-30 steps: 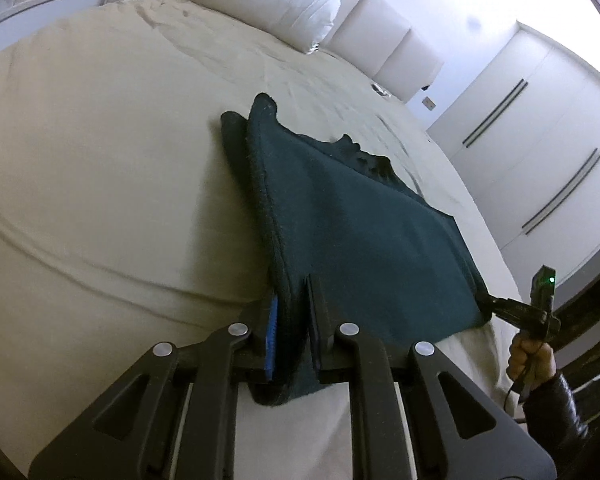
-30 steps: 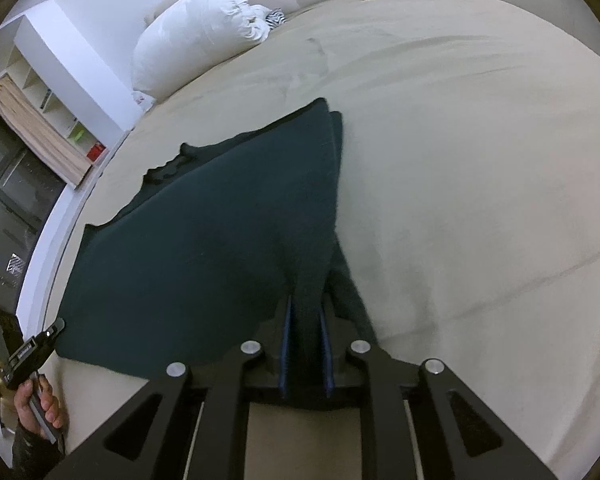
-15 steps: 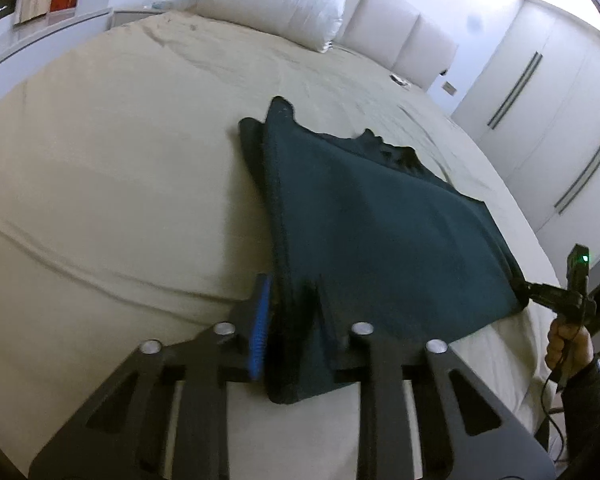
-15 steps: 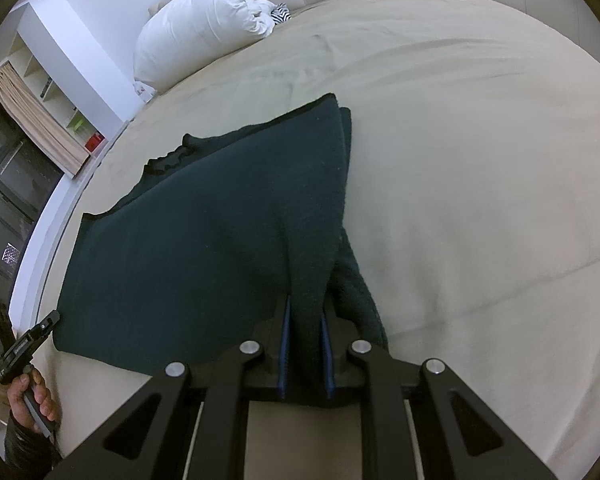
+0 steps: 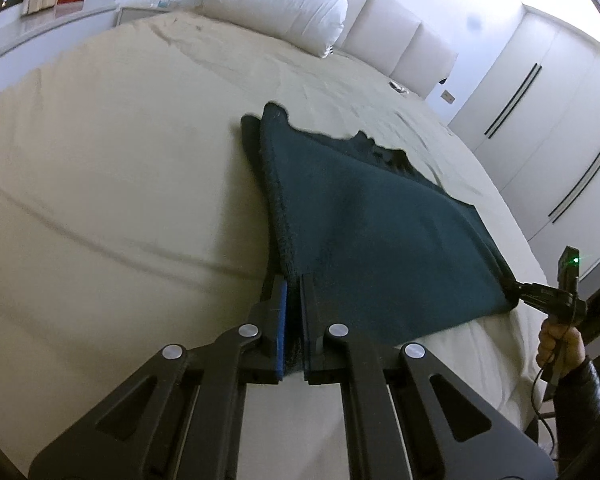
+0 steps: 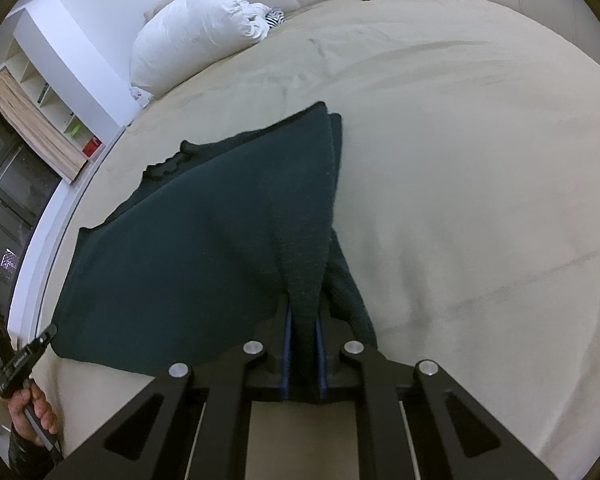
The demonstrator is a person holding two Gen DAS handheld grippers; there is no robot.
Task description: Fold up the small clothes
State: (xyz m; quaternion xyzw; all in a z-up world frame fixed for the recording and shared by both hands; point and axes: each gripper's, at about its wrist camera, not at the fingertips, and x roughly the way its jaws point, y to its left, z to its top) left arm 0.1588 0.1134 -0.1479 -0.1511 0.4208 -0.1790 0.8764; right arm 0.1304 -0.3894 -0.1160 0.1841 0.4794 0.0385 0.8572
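Observation:
A dark green knit garment (image 5: 380, 240) lies spread on the beige bed (image 5: 100, 160), with its near edge stretched between my two grippers. My left gripper (image 5: 294, 280) is closing its jaws on the garment's near left corner, and the fabric is pinched between the pads. Its tip also shows at that corner as the left gripper (image 6: 50, 332) in the right wrist view. My right gripper (image 6: 303, 312) is closing on a raised fold of the garment (image 6: 200, 240) at the near right corner. In the left wrist view that right gripper (image 5: 516, 292) grips the corner, a hand (image 5: 556, 340) behind it.
A white pillow (image 5: 276, 0) leans on the padded headboard at the far end of the bed. A small object (image 5: 398, 88) lies on the sheet near it. White wardrobe doors (image 5: 540, 120) stand to the right, and open shelves (image 6: 40, 100) and a dark window to the left.
The left gripper's jaws have drawn together on the garment's corner. The right gripper's jaws have tightened slightly on their fold. The garment's near edge is pulled tauter.

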